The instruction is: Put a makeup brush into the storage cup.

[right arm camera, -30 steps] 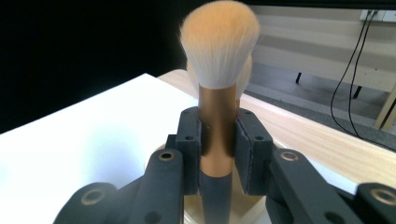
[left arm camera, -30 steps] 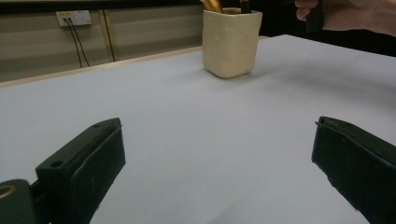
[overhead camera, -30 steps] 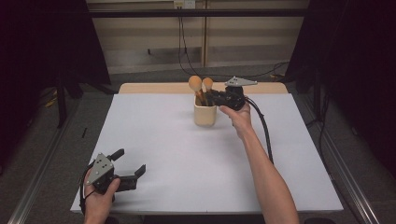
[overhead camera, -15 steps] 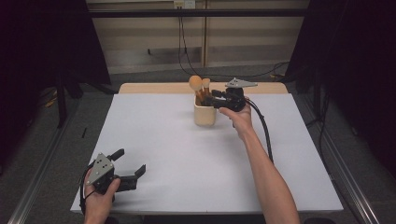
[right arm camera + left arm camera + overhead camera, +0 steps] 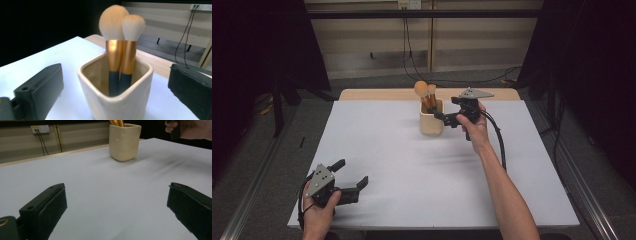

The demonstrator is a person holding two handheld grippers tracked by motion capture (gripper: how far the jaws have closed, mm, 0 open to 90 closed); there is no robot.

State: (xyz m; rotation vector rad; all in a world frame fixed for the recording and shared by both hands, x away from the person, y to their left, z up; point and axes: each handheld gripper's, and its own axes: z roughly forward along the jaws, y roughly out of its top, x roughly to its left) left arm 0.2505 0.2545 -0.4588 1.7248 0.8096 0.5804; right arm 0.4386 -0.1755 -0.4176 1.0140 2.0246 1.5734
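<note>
The right gripper (image 5: 446, 118) has just been opening, nothing held; both brushes (image 5: 122, 47) stand in the cup (image 5: 115, 97); pull back slowly, don't bump it.

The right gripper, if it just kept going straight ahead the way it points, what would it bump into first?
Most likely the cream cup. It stands right in front of the right gripper, between its open jaws in that gripper's view, with two brushes upright inside. How near the cup is, I can't say exactly.
</note>
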